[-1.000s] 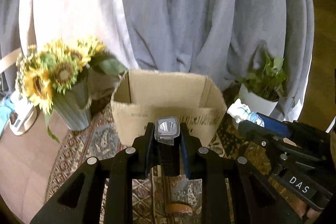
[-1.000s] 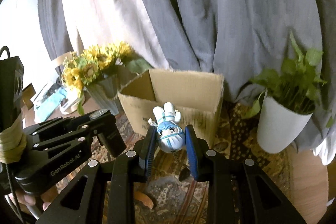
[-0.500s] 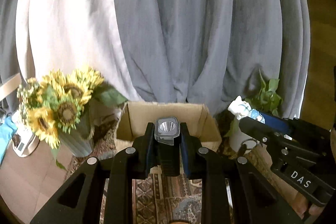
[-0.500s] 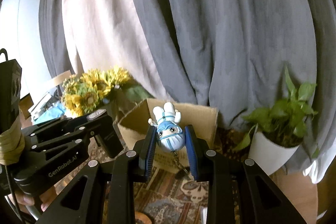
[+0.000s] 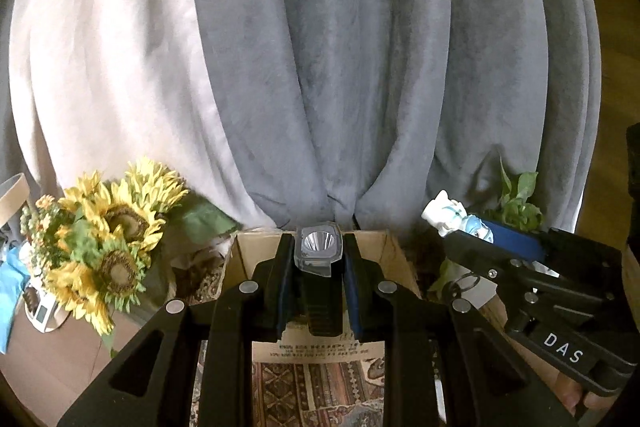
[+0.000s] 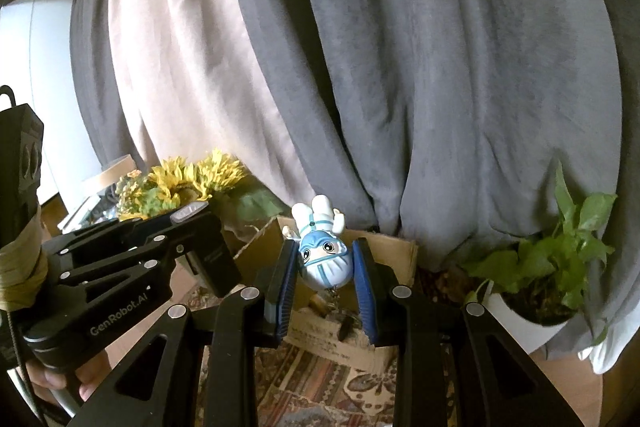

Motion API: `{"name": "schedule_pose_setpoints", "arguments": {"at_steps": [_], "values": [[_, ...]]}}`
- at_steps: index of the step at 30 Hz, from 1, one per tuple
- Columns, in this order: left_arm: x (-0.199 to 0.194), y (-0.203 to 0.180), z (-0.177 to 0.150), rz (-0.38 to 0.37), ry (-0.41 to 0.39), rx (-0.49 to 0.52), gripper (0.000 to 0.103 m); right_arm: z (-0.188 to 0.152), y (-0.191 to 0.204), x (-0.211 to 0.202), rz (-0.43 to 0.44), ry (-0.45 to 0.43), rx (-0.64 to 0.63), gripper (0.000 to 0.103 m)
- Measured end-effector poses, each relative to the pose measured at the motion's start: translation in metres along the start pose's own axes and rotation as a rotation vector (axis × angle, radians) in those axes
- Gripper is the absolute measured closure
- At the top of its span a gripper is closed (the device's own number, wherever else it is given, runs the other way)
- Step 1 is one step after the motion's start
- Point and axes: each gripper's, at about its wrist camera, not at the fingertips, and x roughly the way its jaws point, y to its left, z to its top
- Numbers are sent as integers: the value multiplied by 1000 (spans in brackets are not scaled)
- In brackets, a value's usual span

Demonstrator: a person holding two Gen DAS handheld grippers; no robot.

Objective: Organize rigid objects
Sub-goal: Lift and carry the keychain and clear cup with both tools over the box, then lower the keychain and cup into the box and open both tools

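Flashlight (image 5: 318,254) clamped lens-forward in left gripper (image 5: 318,267) | right gripper (image 6: 325,267) pinches upside-down figurine (image 6: 323,259) | cardboard box (image 5: 396,267) just beyond both

Open cardboard box (image 5: 394,255) ahead looks unobstructed; sunflowers (image 5: 108,247) and potted plant (image 6: 552,267) flank it.

My left claw (image 5: 319,259) holds a flashlight (image 5: 319,250) over the near wall of the cardboard box (image 5: 390,255); my right claw (image 6: 325,267), right of it, holds a figurine (image 6: 323,259) before the same box (image 6: 394,247). Sunflowers (image 5: 108,247) stand left of the box, a potted plant (image 6: 548,267) right. Curtains (image 5: 360,67) hang behind. A rug (image 5: 316,387) lies beneath the box.
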Motion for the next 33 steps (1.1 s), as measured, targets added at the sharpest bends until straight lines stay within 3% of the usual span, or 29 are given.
{"name": "schedule_pose_setpoints", "arguments": {"at_steps": [15,33], "values": [[68,11,21,8,107,-7,79,24,-23,65,3,114,13,74],[154,28,-11,2,308,-31,79,-3,-38,149,-12,318,-26,74]]}}
